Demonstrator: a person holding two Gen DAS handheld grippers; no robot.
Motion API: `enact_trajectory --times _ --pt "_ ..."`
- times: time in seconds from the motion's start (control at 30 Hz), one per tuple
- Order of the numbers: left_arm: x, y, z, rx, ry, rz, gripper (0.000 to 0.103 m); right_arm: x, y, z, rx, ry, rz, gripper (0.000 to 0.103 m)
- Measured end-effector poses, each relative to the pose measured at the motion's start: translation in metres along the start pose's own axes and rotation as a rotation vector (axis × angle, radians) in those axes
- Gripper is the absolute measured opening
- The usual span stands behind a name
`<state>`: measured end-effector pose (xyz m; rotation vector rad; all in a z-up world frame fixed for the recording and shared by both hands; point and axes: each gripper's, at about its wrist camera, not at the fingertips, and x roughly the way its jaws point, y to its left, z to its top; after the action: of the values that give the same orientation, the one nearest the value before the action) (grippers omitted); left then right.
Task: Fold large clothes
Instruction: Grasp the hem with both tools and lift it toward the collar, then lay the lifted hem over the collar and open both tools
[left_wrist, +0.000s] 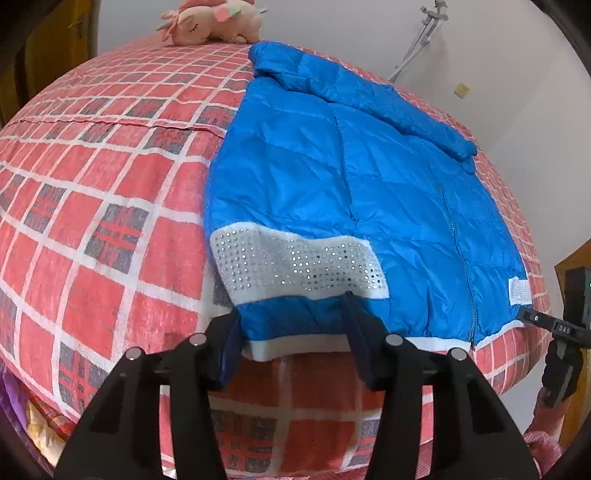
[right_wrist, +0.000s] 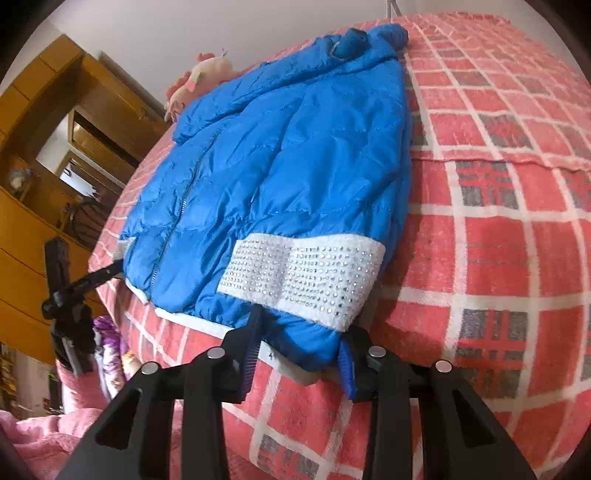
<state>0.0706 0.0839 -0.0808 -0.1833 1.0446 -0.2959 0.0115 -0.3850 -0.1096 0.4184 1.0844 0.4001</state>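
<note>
A blue puffer jacket (left_wrist: 332, 177) lies flat on a red checked bedspread (left_wrist: 92, 192), both sleeves folded in over the body, each with a white studded cuff band (left_wrist: 295, 266). My left gripper (left_wrist: 291, 332) is open, its fingers straddling the jacket's bottom hem at the left corner. The jacket also shows in the right wrist view (right_wrist: 277, 158). My right gripper (right_wrist: 299, 350) is open, its fingers straddling the hem at the right corner, below the studded band (right_wrist: 303, 277). Each gripper shows at the edge of the other's view, the right one (left_wrist: 554, 328) and the left one (right_wrist: 74, 291).
A pink plush unicorn (left_wrist: 214, 22) lies at the head of the bed. A wooden wardrobe (right_wrist: 44, 155) stands to the left. Pink bedding (right_wrist: 40, 432) is piled below the bed's near edge. A white wall (left_wrist: 498, 74) lies beyond.
</note>
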Motion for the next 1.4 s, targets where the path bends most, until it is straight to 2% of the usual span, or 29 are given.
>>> enact_trajectory --times 0.07,0.17,0.23,0.3,0.33,0.5,0.63,0.8,0.9,1.07,1.2,1.4 --pt "0.004 0.003 0.0 -0.005 0.005 -0.018 0.049 0.002 -0.004 0.0 0.007 -0.005 0.022 0.034" --pt "0.004 0.002 -0.001 -0.005 -0.009 -0.015 0.045 0.0 -0.002 -0.002 -0.009 -0.019 0.013 0.023" --pt "0.001 0.002 -0.001 -0.023 -0.023 -0.004 0.027 -0.005 0.0 0.0 -0.017 -0.038 0.019 0.014" --pt "-0.005 0.004 0.0 -0.042 -0.039 -0.014 0.016 -0.012 0.005 0.0 -0.041 -0.07 0.03 0.011" --pt "-0.009 0.004 0.001 -0.047 -0.049 -0.024 0.014 -0.016 0.008 0.0 -0.055 -0.082 0.03 0.011" --pt "0.001 0.007 -0.002 -0.028 -0.03 -0.012 0.014 0.002 0.002 -0.001 -0.053 -0.03 -0.012 0.011" --pt "0.0 0.011 -0.004 -0.053 -0.048 -0.037 0.012 0.0 -0.002 -0.002 -0.04 -0.04 0.017 0.01" --pt "-0.013 0.012 0.0 -0.085 -0.079 -0.098 0.007 -0.018 0.008 0.004 -0.072 -0.085 0.04 0.008" --pt "-0.03 0.009 0.01 -0.09 -0.118 -0.164 0.007 -0.036 0.013 0.012 -0.085 -0.125 0.081 0.008" --pt "-0.057 -0.01 0.038 -0.025 -0.2 -0.204 0.007 -0.065 0.031 0.042 -0.135 -0.195 0.105 0.008" --pt "-0.07 -0.028 0.07 0.031 -0.264 -0.204 0.007 -0.083 0.043 0.073 -0.159 -0.244 0.101 0.008" --pt "-0.074 -0.038 0.13 0.054 -0.355 -0.195 0.007 -0.097 0.041 0.137 -0.127 -0.29 0.106 0.008"
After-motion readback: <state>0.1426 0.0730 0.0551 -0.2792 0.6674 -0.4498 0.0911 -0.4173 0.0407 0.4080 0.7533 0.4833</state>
